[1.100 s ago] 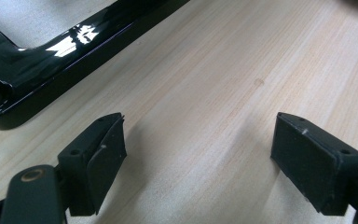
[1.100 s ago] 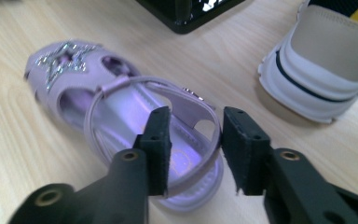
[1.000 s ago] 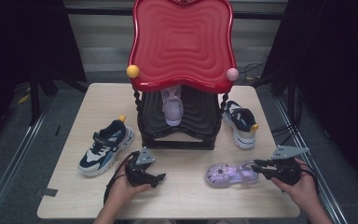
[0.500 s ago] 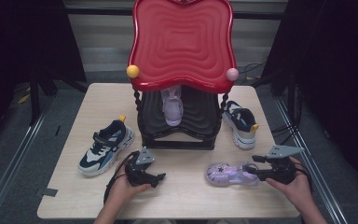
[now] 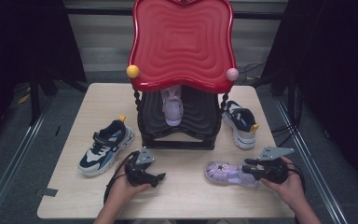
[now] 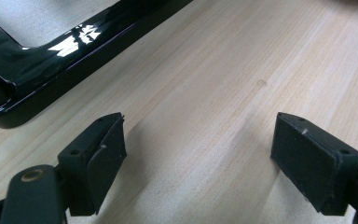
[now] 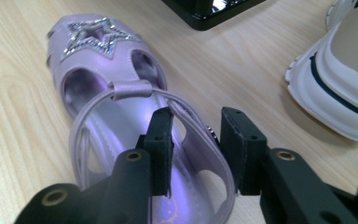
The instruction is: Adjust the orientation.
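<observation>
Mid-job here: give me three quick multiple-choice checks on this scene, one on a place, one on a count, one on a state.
1. Where does the purple sandal by the right gripper lie?
A. on the table
B. on the rack
C. on the floor

2. How many shoes show in the high view?
A. two
B. four
C. six

3. How does the left gripper stand?
A. shut on a sneaker
B. shut on the sandal
C. open, holding nothing

Key: 1 A, it lies on the wood in front of the rack. 2 B, two sneakers and two sandals. 3 C, only bare table lies between its jaws.

glossy lilac sandal (image 7: pixel 107 93), matt wood table (image 7: pixel 23 154)
</observation>
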`<state>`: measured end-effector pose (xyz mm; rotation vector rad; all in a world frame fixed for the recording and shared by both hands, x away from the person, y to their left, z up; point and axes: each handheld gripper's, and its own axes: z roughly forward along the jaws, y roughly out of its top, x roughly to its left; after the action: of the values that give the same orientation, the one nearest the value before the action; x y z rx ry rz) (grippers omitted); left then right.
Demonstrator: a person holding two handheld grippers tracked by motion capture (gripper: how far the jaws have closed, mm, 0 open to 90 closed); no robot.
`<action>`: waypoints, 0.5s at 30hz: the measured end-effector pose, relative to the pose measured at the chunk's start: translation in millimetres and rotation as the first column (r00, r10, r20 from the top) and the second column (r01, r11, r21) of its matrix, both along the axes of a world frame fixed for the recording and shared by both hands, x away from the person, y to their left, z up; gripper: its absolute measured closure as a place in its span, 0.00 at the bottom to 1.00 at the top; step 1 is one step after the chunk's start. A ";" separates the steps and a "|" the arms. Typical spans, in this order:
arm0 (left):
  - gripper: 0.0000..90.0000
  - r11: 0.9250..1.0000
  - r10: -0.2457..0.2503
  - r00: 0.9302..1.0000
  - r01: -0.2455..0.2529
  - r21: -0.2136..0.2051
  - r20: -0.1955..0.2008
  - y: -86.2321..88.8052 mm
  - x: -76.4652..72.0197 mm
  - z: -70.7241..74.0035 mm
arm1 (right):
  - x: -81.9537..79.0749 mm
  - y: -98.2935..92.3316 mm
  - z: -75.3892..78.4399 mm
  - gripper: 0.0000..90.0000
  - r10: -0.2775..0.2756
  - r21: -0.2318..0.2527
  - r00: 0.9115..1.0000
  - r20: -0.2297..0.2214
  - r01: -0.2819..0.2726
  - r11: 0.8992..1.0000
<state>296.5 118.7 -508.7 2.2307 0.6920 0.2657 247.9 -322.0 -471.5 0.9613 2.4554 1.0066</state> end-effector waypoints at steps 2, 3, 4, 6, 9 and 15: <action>0.19 1.000 0.001 1.000 -0.001 0.001 0.000 0.1 0.0 0.0 | -1.8 0.2 0.8 0.77 0.006 -0.020 1.000 0.008 -0.006 1.000; 0.19 1.000 0.001 1.000 -0.001 0.000 0.001 0.0 0.1 0.0 | -3.0 0.5 1.3 0.80 0.013 -0.028 1.000 0.007 -0.013 1.000; 0.19 1.000 0.002 1.000 -0.002 0.000 0.000 0.0 0.0 0.0 | -4.3 0.4 1.7 0.84 0.015 -0.034 1.000 0.006 -0.014 0.999; 0.19 1.000 0.002 1.000 -0.002 0.000 0.000 0.0 0.1 0.0 | -6.5 -0.6 2.6 0.89 0.024 -0.020 1.000 0.000 -0.024 1.000; 0.19 1.000 0.003 1.000 -0.003 -0.001 -0.002 0.0 0.0 0.0 | -10.5 1.3 4.0 0.90 0.031 -0.025 0.999 0.015 -0.031 0.999; 0.19 1.000 0.005 1.000 -0.005 0.003 -0.002 0.1 0.0 0.2 | -15.6 1.5 3.4 0.91 -0.014 0.015 1.000 0.018 0.014 1.000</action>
<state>296.4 118.8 -508.5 2.2322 0.6985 0.2669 232.3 -320.5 -468.1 0.9688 2.4265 1.0263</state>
